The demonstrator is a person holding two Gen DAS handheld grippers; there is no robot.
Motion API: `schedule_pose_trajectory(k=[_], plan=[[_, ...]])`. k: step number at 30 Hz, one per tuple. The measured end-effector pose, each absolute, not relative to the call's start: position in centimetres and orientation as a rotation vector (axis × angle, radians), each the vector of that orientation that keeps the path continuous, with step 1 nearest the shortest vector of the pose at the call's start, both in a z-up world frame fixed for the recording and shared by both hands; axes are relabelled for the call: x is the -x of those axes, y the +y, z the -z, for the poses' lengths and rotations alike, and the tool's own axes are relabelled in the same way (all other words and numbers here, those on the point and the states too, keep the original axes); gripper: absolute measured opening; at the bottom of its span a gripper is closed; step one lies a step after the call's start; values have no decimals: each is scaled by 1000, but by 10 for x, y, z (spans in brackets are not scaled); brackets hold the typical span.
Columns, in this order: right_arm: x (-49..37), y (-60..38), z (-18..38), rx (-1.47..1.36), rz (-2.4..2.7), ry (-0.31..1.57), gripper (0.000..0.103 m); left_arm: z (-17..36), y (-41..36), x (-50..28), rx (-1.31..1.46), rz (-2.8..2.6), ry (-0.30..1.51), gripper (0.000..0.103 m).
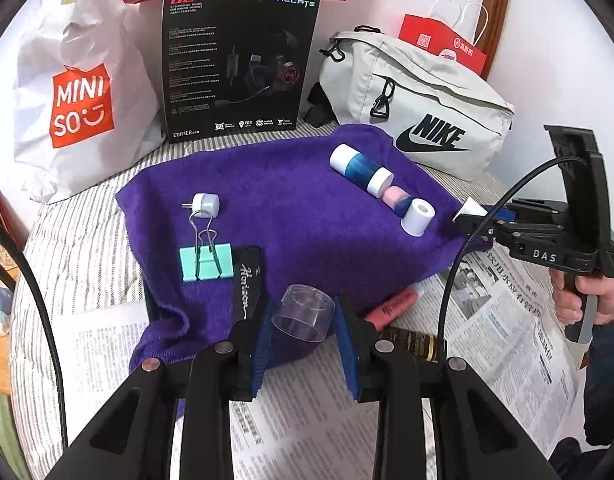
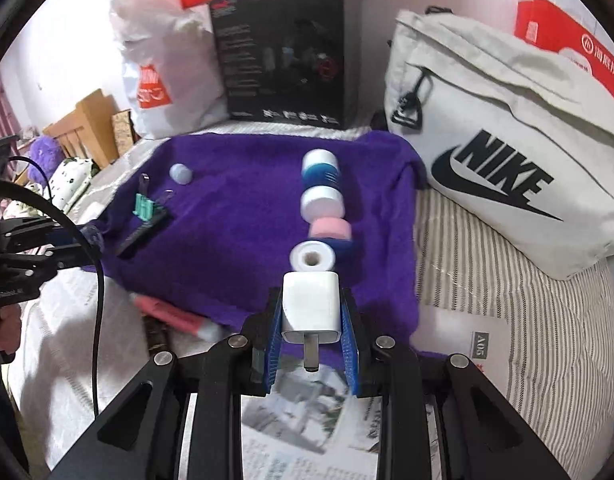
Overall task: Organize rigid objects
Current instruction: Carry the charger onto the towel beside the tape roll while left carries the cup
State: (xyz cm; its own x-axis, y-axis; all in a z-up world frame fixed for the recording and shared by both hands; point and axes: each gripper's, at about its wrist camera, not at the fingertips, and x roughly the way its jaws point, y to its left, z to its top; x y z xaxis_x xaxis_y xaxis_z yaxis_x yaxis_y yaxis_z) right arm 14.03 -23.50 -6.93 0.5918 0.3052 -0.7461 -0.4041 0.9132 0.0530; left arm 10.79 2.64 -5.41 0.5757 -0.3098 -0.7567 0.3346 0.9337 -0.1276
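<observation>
Purple towel (image 1: 267, 200) on the striped bed is our staging area. Left gripper (image 1: 303, 320) pinches the clear cup (image 1: 305, 312) at the near edge; right gripper (image 2: 311, 320) clamps the white charger (image 2: 311, 304) just short of the spool row (image 2: 321, 200). We'd lower gently and extend the row.

White wall (image 1: 547, 20) behind striped bedding (image 2: 527, 280); wooden furniture (image 2: 93, 128) at left (partly hidden).

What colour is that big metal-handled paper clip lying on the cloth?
Mint green, with silver wire handles: the binder clip shows best in the left wrist view.
</observation>
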Motion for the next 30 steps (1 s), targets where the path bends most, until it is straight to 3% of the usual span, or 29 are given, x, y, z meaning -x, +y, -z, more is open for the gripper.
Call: schedule_pose_trajectory(k=[30], plan=[[-183, -225, 100, 173, -477, 968, 26, 88, 9, -164, -35, 396, 969, 29]])
